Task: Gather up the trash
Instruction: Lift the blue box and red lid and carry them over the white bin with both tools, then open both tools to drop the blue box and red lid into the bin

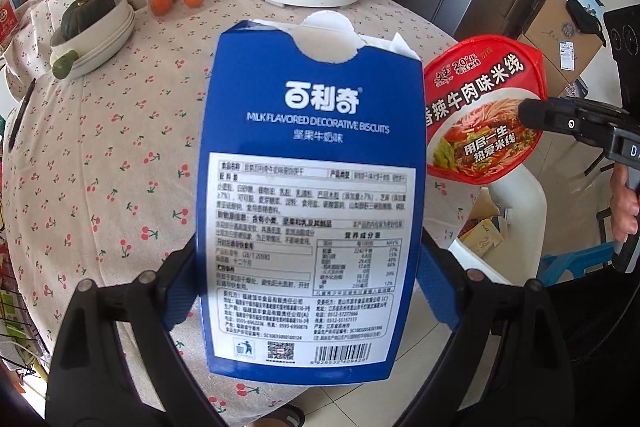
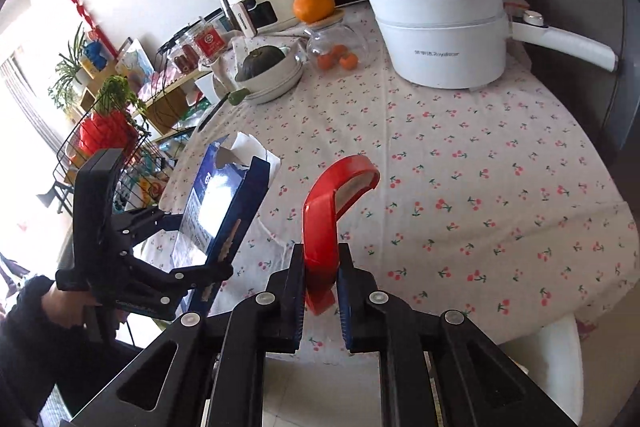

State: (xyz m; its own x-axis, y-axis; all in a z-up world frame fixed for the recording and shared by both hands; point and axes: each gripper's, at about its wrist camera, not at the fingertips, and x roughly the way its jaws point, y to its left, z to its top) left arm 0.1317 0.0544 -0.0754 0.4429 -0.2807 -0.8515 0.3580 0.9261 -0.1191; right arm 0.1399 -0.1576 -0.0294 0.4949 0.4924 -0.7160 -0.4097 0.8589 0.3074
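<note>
A blue biscuit box [image 1: 312, 187], torn open at the top, fills the middle of the left wrist view. My left gripper [image 1: 308, 267] is shut on its two narrow sides and holds it above the table. To its right, my right gripper [image 1: 532, 117] grips a red instant-noodle bowl [image 1: 484, 107] by the rim, lid facing me. In the right wrist view, the right gripper [image 2: 320, 279] is shut on the edge of the red bowl [image 2: 324, 219], which stands on edge above the cloth. At the left there, the left gripper [image 2: 200, 243] carries the blue box [image 2: 224, 195].
A cherry-print tablecloth [image 2: 460, 167] covers the round table. At the back stand a white electric pot [image 2: 440, 39], a glass jar with oranges [image 2: 336, 47] and a bowl with a green squash [image 2: 268, 71]. A white bin [image 1: 520, 195] holding packaging sits beside the table's right edge.
</note>
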